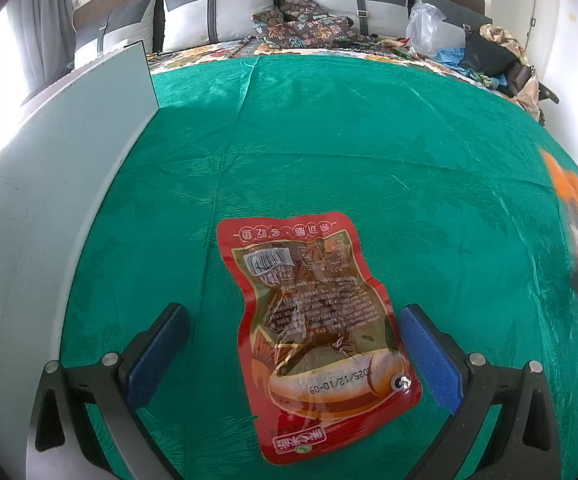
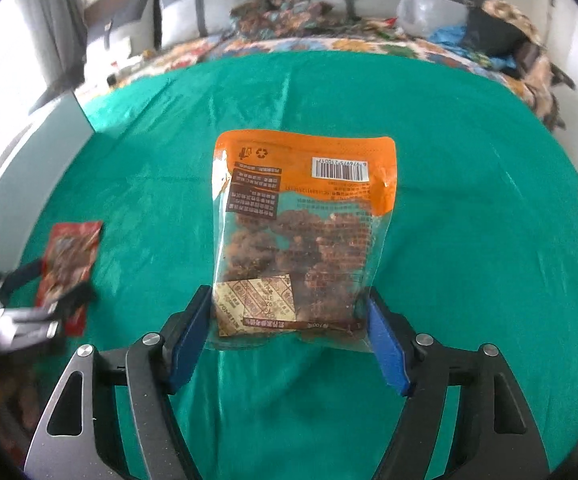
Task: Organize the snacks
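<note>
1. My right gripper (image 2: pixel 289 328) has its jaws pressed on the lower edges of the orange snack bag (image 2: pixel 303 232).
2. My left gripper (image 1: pixel 293 356) gapes around the red pouch (image 1: pixel 313 332) on the green cloth (image 1: pixel 369 140).
3. Both look light, slippery, crinkly; edges suit best.

The red snack pouch (image 1: pixel 317 336) bears the upside-down date 2025/12/10-09 at its 6 o'clock end; the orange snack bag (image 2: pixel 303 236) shows a recycling sign.
</note>
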### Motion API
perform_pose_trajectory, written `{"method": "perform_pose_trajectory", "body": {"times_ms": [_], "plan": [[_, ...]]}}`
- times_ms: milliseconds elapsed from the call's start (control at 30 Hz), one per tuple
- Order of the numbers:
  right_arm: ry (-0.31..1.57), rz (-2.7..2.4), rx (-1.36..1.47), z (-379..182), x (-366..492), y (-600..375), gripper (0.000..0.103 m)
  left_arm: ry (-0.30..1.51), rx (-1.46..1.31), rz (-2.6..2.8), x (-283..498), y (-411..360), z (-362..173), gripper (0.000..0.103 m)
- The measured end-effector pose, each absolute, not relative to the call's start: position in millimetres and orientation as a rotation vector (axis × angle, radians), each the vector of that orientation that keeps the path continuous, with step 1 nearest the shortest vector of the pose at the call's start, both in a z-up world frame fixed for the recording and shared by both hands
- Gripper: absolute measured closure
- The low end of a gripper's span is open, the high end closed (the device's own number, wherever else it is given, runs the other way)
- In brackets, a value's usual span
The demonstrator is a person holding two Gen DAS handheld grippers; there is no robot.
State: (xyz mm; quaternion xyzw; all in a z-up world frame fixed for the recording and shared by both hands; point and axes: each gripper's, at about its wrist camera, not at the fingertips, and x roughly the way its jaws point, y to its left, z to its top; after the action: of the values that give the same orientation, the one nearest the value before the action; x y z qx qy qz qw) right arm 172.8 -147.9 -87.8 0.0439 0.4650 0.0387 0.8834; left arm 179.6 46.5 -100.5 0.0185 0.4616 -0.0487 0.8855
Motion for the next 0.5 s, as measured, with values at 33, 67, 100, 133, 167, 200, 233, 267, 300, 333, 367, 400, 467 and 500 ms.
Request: {"method": "perform_pose_trajectory", "body": {"times_ms": [33, 67, 100, 133, 167, 200, 233, 267, 300, 333, 367, 400, 467, 500], "plan": [[0.962, 0.066, 0.117, -89.5, 162.3, -153.6, 0.028, 0.961, 0.04, -0.1, 179.5, 46.3, -100.4, 0.0], [0.958, 0.054, 0.14, -91.3, 153.7, -158.8, 0.028, 0.963, 0.042, -0.099, 179.7, 46.0, -99.7, 0.0], [0.956, 0.046, 0.163, -93.7, 145.7, -164.0, 0.028, 0.968, 0.045, -0.101, 179.8, 45.6, -99.0, 0.0], [0.955, 0.042, 0.178, -95.7, 139.1, -168.3, 0.028, 0.974, 0.047, -0.104, 180.1, 45.7, -98.6, 0.0], [0.951, 0.041, 0.184, -96.3, 134.2, -170.8, 0.028, 0.991, 0.051, -0.109, 181.1, 45.4, -97.9, 0.0], [0.945, 0.041, 0.187, -96.5, 129.7, -173.0, 0.028, 1.018, 0.055, -0.112, 181.9, 45.2, -97.1, 0.0], [0.938, 0.042, 0.188, -95.9, 126.0, -174.9, 0.028, 1.038, 0.054, -0.109, 181.9, 45.1, -96.9, 0.0], [0.93, 0.041, 0.191, -94.8, 123.4, -176.8, 0.028, 1.06, 0.053, -0.103, 181.3, 44.6, -96.3, 0.0], [0.922, 0.038, 0.196, -93.2, 121.0, -178.0, 0.028, 1.074, 0.054, -0.102, 180.7, 43.9, -96.1, 0.0], [0.914, 0.036, 0.202, -91.6, 119.9, -179.7, 0.028, 1.083, 0.055, -0.103, 179.6, 43.9, -96.5, 0.0], [0.909, 0.034, 0.207, -90.4, 118.4, -179.2, 0.028, 1.096, 0.056, -0.106, 179.5, 43.9, -96.2, 0.0], [0.904, 0.035, 0.211, -89.0, 119.0, -178.8, 0.028, 1.103, 0.055, -0.111, 178.8, 44.2, -95.9, 0.003], [0.891, 0.039, 0.211, -86.6, 116.9, -178.3, 0.028, 1.062, 0.057, -0.123, 170.8, 46.3, -89.8, 0.034], [0.882, 0.042, 0.207, -84.7, 115.9, -177.1, 0.028, 1.052, 0.066, -0.123, 168.1, 47.8, -86.6, 0.049]]}}
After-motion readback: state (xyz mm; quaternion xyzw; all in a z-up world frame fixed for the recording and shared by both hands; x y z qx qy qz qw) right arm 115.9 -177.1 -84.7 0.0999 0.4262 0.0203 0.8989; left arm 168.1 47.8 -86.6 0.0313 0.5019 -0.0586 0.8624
